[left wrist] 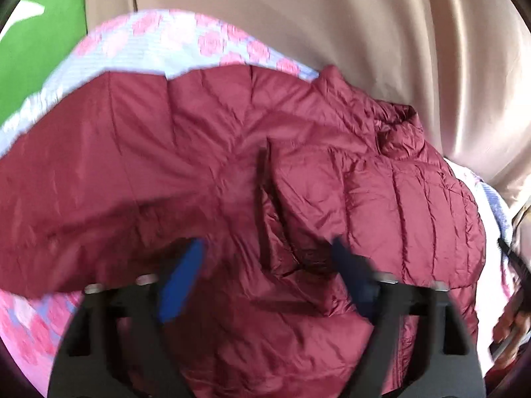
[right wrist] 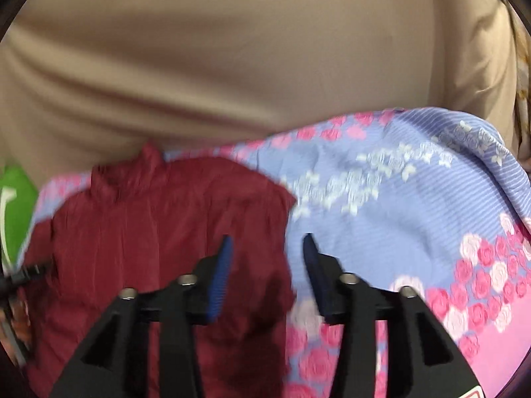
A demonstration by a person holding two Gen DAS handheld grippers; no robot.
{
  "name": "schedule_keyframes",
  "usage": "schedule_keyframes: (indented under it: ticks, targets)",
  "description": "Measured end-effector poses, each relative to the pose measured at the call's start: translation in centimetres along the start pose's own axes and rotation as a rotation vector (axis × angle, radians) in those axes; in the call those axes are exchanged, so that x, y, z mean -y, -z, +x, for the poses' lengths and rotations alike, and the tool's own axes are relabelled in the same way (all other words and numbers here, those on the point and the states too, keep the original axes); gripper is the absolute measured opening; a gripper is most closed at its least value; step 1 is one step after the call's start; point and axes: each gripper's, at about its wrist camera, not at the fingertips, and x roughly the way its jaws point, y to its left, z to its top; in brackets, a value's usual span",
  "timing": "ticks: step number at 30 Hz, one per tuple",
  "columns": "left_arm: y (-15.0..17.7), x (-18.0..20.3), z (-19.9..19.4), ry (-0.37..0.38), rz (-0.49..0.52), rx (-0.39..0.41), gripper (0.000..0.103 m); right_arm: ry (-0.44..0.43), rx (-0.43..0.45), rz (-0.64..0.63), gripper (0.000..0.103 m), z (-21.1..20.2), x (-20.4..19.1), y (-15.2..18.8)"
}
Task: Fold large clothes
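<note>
A dark red quilted puffer jacket (left wrist: 205, 165) lies spread on a floral bedspread (left wrist: 172, 36), collar at the right, one sleeve folded across the body. My left gripper (left wrist: 268, 248) hovers over the jacket's lower middle, open and empty, blue pads apart. In the right wrist view the jacket (right wrist: 159, 219) lies to the left with its collar at the top. My right gripper (right wrist: 267, 243) is open and empty above the jacket's right edge, where it meets the blue and pink bedspread (right wrist: 398, 199). Both views are motion-blurred.
A beige curtain (left wrist: 332, 16) hangs behind the bed and fills the upper right wrist view (right wrist: 232, 49). A green object (left wrist: 36, 49) sits at the far left, also in the right wrist view (right wrist: 16, 205). The other gripper and hand (left wrist: 511, 318) show at the right edge.
</note>
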Motion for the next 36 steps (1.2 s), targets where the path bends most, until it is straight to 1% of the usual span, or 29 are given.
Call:
schedule_keyframes:
  ticks: [2, 3, 4, 5, 6, 7, 8, 9, 11, 12, 13, 15, 16, 19, 21, 23, 25, 26, 27, 29, 30, 32, 33, 34, 35, 36]
  targets:
    - [0.6, 0.8, 1.2, -0.024, 0.019, -0.029, 0.078, 0.033, -0.047, -0.049, 0.062, 1.0, -0.6, 1.4]
    - [0.9, 1.2, 1.6, -0.050, 0.028, -0.026, 0.077, 0.053, -0.070, -0.058, 0.063, 1.5, -0.6, 1.8]
    - [0.9, 1.6, 1.7, -0.064, 0.041, -0.020, 0.061, 0.056, -0.089, -0.055, 0.063, 1.5, -0.3, 2.5]
    - [0.8, 2.1, 1.8, -0.059, 0.061, -0.024, 0.026, 0.043, -0.121, -0.039, 0.062, 2.5, -0.1, 2.8]
    - [0.7, 2.7, 1.9, -0.044, 0.093, -0.042, 0.011, 0.025, -0.133, -0.025, 0.047, 2.7, 0.2, 3.1]
    - [0.4, 3.1, 1.7, -0.047, 0.109, -0.041, 0.004, -0.016, -0.138, -0.008, 0.031, 2.8, 0.2, 3.1]
    - [0.0, 3.5, 1.5, -0.054, 0.114, -0.027, 0.003, -0.031, -0.133, -0.001, 0.009, 2.4, 0.0, 2.9]
    - [-0.4, 3.5, 0.9, -0.073, 0.127, 0.000, 0.003, -0.039, -0.090, 0.006, 0.004, 1.3, -0.3, 2.5]
    - [-0.9, 3.0, 0.2, -0.109, 0.125, 0.041, 0.003, -0.089, -0.019, 0.005, 0.001, -0.3, -0.8, 1.9]
    - [-1.2, 2.3, 0.6, -0.123, 0.110, 0.038, 0.003, -0.084, -0.011, -0.013, 0.001, -0.4, -1.1, 1.9]
    - [-1.1, 1.7, 1.3, -0.137, 0.101, 0.021, 0.003, -0.068, -0.043, -0.030, 0.001, 0.5, -1.3, 2.2]
    - [-0.3, 0.3, 2.4, -0.154, 0.101, -0.010, 0.003, -0.013, -0.173, -0.065, 0.000, 4.0, -1.3, 3.6]
    - [-0.1, 0.3, 2.6, -0.153, 0.104, 0.004, 0.003, -0.007, -0.223, -0.068, 0.000, 5.4, -1.0, 4.5]
    - [0.1, 0.6, 2.4, -0.163, 0.115, 0.025, 0.004, 0.000, -0.153, -0.005, 0.000, 3.3, -0.3, 4.0]
    - [0.2, 0.3, 2.2, -0.150, 0.105, 0.027, 0.004, -0.055, -0.094, 0.058, 0.012, 0.9, 0.4, 3.7]
    - [0.2, 0.0, 2.2, -0.138, 0.096, 0.037, 0.005, -0.059, -0.094, 0.062, 0.021, -0.2, 0.6, 4.1]
    - [0.5, -0.2, 1.9, -0.133, 0.092, 0.046, 0.005, -0.027, -0.125, -0.021, 0.030, -0.5, -0.1, 5.3]
    - [0.6, -0.4, 1.7, -0.131, 0.089, 0.048, 0.005, -0.002, -0.139, -0.079, 0.039, -0.4, -0.6, 5.9]
    - [0.8, -0.7, 1.7, -0.129, 0.088, 0.049, 0.005, 0.041, -0.149, -0.157, 0.047, 0.0, -1.4, 6.6]
    - [1.2, -1.2, 1.3, -0.127, 0.085, 0.049, 0.005, 0.106, -0.164, -0.272, 0.051, 1.3, -2.5, 7.1]
    - [1.6, -2.1, 0.4, -0.126, 0.085, 0.050, 0.005, 0.123, -0.162, -0.291, 0.051, 1.9, -2.6, 7.0]
    - [1.5, -2.0, 0.7, -0.125, 0.084, 0.050, 0.005, 0.153, -0.154, -0.304, 0.051, 3.0, -2.8, 6.1]
    - [1.5, -1.7, 1.0, -0.125, 0.084, 0.051, 0.005, 0.165, -0.142, -0.299, 0.046, 3.6, -2.8, 5.4]
    - [1.4, -1.7, 1.1, -0.125, 0.083, 0.051, 0.005, 0.163, -0.132, -0.282, 0.034, 4.1, -2.6, 4.7]
    - [1.4, -1.7, 1.1, -0.124, 0.083, 0.052, 0.005, 0.148, -0.126, -0.258, 0.011, 4.2, -2.3, 4.2]
    - [1.5, -1.8, 0.9, -0.126, 0.085, 0.052, 0.005, 0.114, -0.123, -0.201, 0.010, 4.2, -1.5, 3.6]
